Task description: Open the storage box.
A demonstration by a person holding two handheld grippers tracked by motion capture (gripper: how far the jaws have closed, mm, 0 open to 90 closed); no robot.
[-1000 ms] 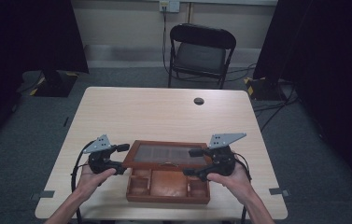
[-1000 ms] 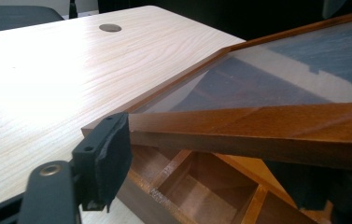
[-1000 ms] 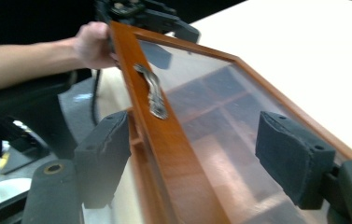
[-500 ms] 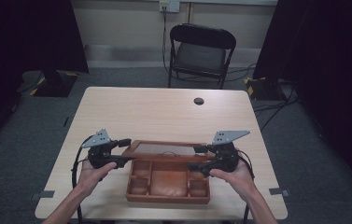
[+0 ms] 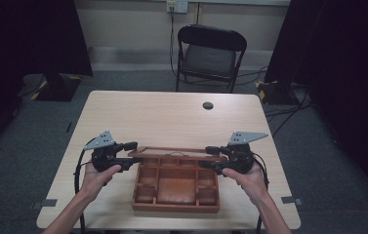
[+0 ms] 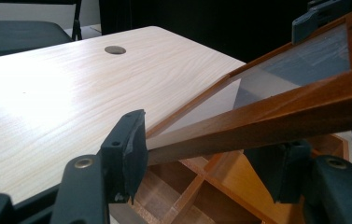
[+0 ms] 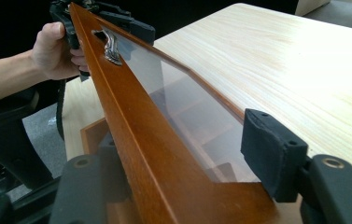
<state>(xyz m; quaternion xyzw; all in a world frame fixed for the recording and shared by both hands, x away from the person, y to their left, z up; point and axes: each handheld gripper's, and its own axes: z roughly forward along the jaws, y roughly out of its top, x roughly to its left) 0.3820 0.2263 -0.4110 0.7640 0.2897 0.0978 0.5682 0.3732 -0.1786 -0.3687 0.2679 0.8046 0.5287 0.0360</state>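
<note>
Since a second ago, the glass-paned lid [image 5: 176,152] of the wooden box [image 5: 175,183] has swung up from lying flat over the compartments to standing nearly on edge along the box's far rim, and both grippers have risen with it.

Nearest the person, at about 6 o'clock on the tabletop [image 5: 162,114], the box sits open, its divided compartments showing, with a larger central cell and smaller ones around it. The person's forearms come in from the bottom edge on either side of the box.

At 9 o'clock of the box, the left gripper [image 5: 132,156] has its jaws on either side of the lid's left frame end; in the left gripper view the wooden rail [image 6: 267,116] passes between the two black pads, which stand a little apart from each other, and whether both press the wood cannot be told. At 3 o'clock, the right gripper [image 5: 210,157] straddles the lid's right end likewise; in the right gripper view the frame [image 7: 131,140] runs between the pads, the right pad standing off the glass.

A small metal handle [image 7: 110,46] sits on the lid's front rail.

Farther off, toward 12 o'clock, a round dark grommet [image 5: 208,105] lies in the tabletop, well apart from the box. Beyond the tabletop stands a black folding chair [image 5: 210,53].
</note>
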